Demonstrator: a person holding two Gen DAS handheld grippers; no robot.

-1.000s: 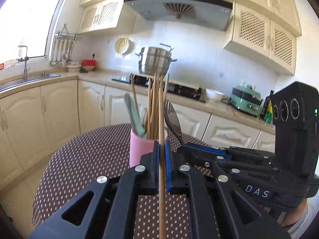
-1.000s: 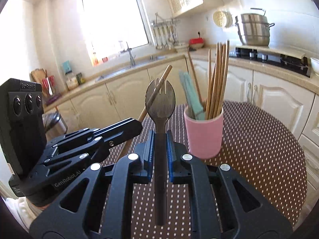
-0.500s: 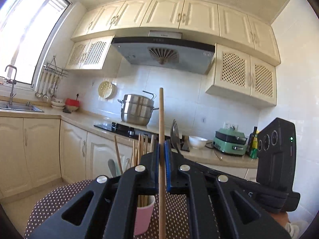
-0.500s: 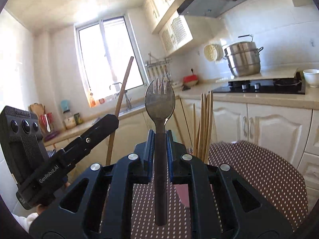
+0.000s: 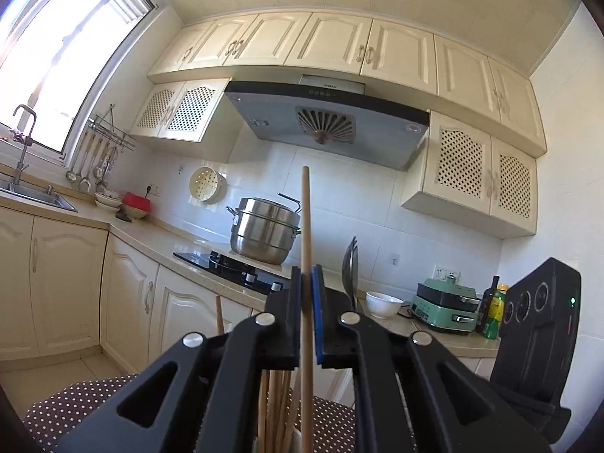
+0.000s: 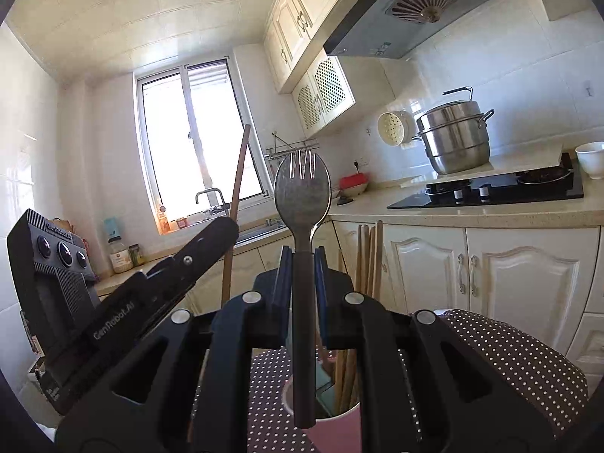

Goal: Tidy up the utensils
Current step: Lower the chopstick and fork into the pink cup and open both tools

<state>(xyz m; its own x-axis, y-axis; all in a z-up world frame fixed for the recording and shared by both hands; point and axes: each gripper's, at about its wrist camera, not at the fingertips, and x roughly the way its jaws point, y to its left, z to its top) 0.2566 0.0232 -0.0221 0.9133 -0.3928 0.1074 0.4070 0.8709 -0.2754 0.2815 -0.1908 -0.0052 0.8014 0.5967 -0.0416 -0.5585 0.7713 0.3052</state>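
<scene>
**Two grippers, one utensil each, above the pink cup**

The left gripper (image 5: 308, 313) is clamped tight on a single pale wooden chopstick (image 5: 305, 226), its blue-lined jaws pressed against the stick, which stands upright and rises well above the fingertips against the white tiled wall; the right gripper (image 6: 300, 283) is closed just as firmly on the handle of a dark grey metal spork (image 6: 302, 192), the tined bowl standing upright above the jaws. From the right wrist camera the left gripper (image 6: 211, 238) shows at the left, slanting up with its chopstick (image 6: 238, 188) in front of the bright window; from the left wrist camera the spork (image 5: 350, 264) shows edge-on just to the right of the chopstick. Below both tools sits the round pink cup (image 6: 339, 430) on a brown tablecloth with white polka dots (image 6: 509, 355) — largely hidden behind the gripper bodies; a bundle of wooden chopsticks (image 6: 368, 256) stands in it, leaning toward the counter, with a pale green utensil (image 6: 324, 381) beside them inside the rim. Behind, a stainless steel steamer pot (image 5: 264, 232) rests on a black stove (image 6: 490, 188) along the cream kitchen counter — a white bowl (image 5: 383, 304) and a green electric cooker (image 5: 447, 307) farther along it.
</scene>
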